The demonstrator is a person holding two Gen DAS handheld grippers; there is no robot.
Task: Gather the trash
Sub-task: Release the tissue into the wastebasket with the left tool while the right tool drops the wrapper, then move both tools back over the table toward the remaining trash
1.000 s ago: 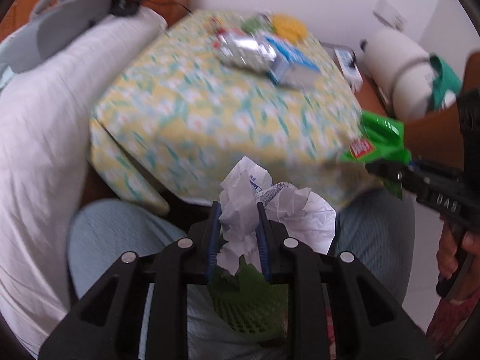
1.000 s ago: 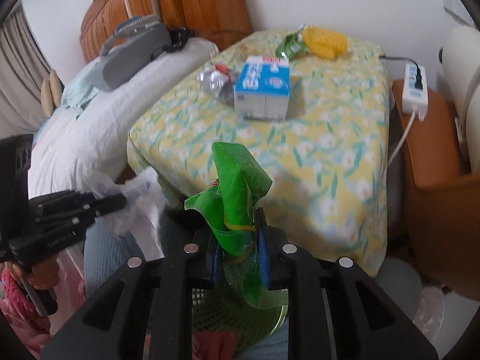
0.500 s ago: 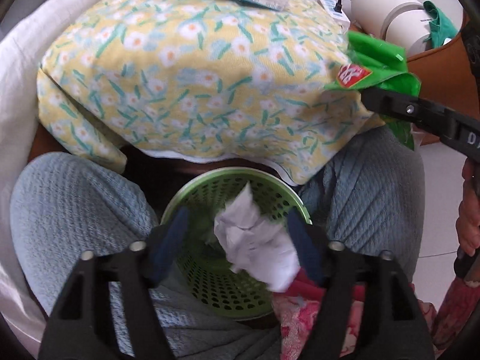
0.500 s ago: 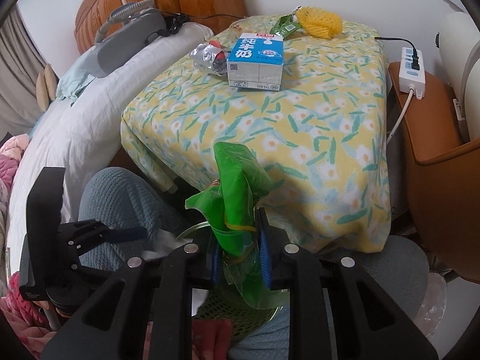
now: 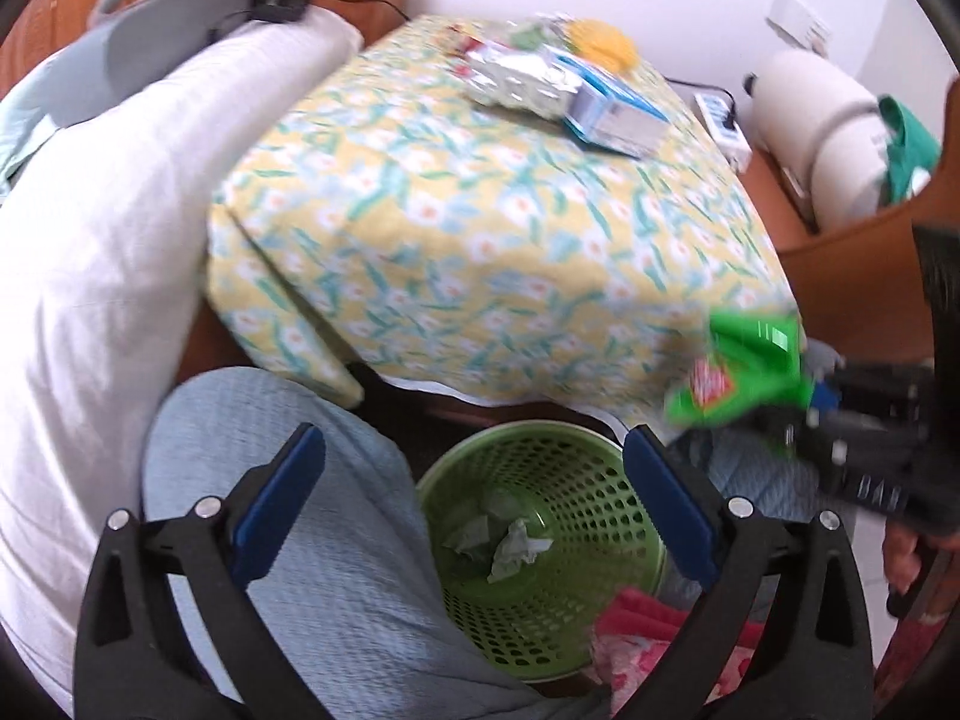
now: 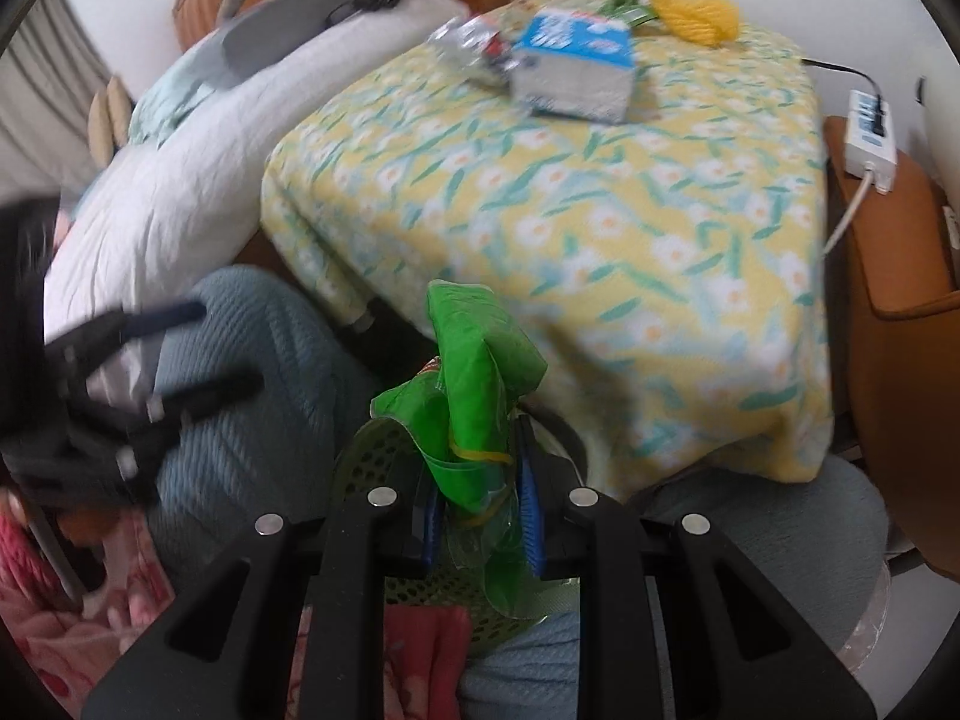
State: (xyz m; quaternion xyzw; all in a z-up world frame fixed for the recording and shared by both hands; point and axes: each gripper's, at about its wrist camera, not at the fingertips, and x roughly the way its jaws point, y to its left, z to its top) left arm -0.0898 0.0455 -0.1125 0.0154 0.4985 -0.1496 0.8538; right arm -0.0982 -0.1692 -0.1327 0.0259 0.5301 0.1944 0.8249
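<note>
Left wrist view: the left gripper tilts down over the green basket, its jaws just opened wide and empty, crumpled paper lying inside the basket. Right of the basket, the right gripper is clamped on a green wrapper.

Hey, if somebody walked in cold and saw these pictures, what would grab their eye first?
Probably the bright green wrapper pinched in the right gripper, above the green basket between the person's knees. Crumpled paper lies in the basket, under the open left gripper. Behind, a flowered yellow tablecloth carries a blue carton.
</note>
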